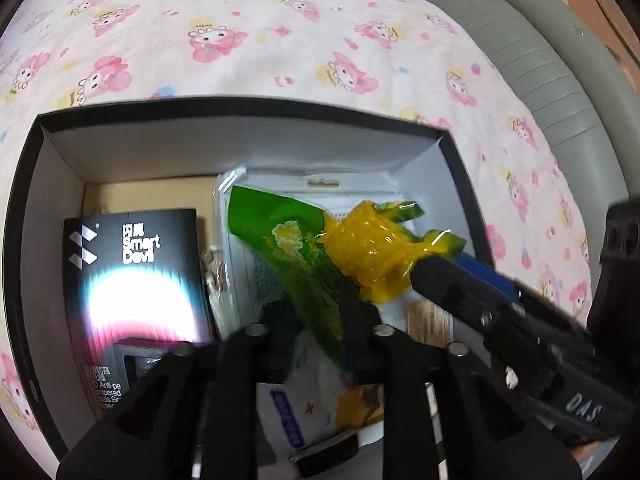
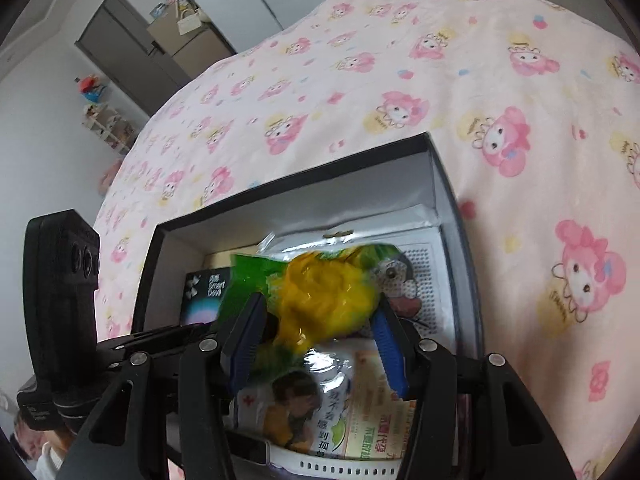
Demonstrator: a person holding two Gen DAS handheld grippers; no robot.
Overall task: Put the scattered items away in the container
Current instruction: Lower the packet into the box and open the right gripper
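Pink cartoon-print bedding (image 1: 280, 40) covers the bed, and the black container (image 1: 240, 106) sits on it, already well filled. At its left lies a black phone-accessory box (image 1: 132, 264); to the right, a white beaded pack (image 2: 420, 268) and printed pouches. My left hand-held gripper (image 1: 316, 316) has its jaws narrowly parted around the green end of a corn packet (image 1: 372, 256); whether they press it I cannot tell. My right hand-held gripper (image 2: 316, 328) clamps its yellow end over the box. No loose items show on the bedding, so I judge this nearly finished.
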